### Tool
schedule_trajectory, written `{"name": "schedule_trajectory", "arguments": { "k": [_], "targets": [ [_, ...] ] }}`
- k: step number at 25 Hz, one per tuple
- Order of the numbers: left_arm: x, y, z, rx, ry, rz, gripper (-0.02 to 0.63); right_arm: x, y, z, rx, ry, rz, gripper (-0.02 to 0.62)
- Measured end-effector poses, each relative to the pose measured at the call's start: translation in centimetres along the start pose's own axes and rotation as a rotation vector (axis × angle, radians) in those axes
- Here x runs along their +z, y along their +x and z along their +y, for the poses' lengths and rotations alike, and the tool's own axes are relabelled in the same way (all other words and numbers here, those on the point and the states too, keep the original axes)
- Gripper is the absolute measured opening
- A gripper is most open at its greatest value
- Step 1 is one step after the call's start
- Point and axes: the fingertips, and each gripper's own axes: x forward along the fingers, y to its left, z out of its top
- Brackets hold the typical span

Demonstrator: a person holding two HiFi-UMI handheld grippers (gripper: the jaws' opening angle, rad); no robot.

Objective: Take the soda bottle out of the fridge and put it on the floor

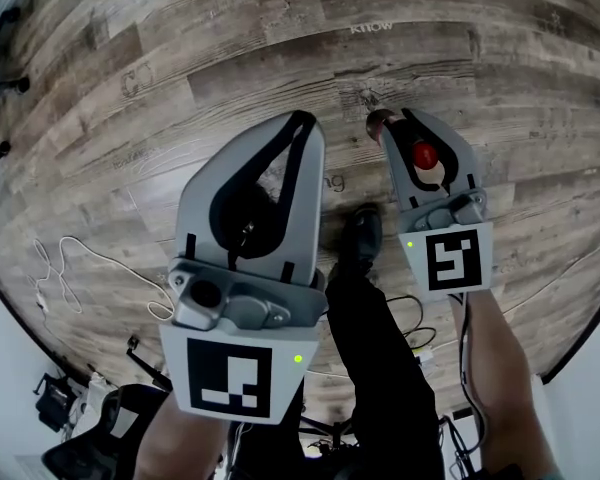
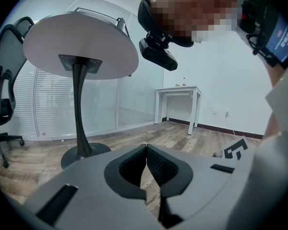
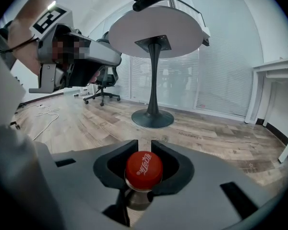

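Observation:
The soda bottle (image 1: 425, 154) hangs by its neck in my right gripper (image 1: 396, 124), above the wooden floor (image 1: 280, 48). In the right gripper view its red cap (image 3: 143, 169) stands just above the jaws, which are shut on the neck below it; the bottle's body is mostly hidden under that gripper (image 3: 144, 145). My left gripper (image 1: 303, 120) is held higher and closer to the head camera, to the left of the right one. Its jaws meet at the tips with nothing between them, as the left gripper view (image 2: 146, 151) shows. No fridge is in view.
A round white table (image 3: 156, 32) on a black pedestal stands ahead, with an office chair (image 3: 103, 87) behind it. A white desk (image 2: 180, 92) is against the far wall. Cables (image 1: 55, 268) lie on the floor at the left. The person's shoe (image 1: 360, 233) is between the grippers.

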Motion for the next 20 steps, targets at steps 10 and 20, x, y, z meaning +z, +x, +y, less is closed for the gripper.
{"name": "schedule_trajectory", "arguments": {
  "k": [10,20],
  "targets": [
    [-0.6,-0.2,0.3,0.000,0.006,-0.002,0.017,-1.9,0.6,0.3,-0.006,-0.022,0.034,0.097],
    [-0.7,-1.1,0.6,0.003,0.015,-0.002,0.017,-3.5,0.9,1.1,0.003,-0.036,0.077,0.095]
  ]
}}
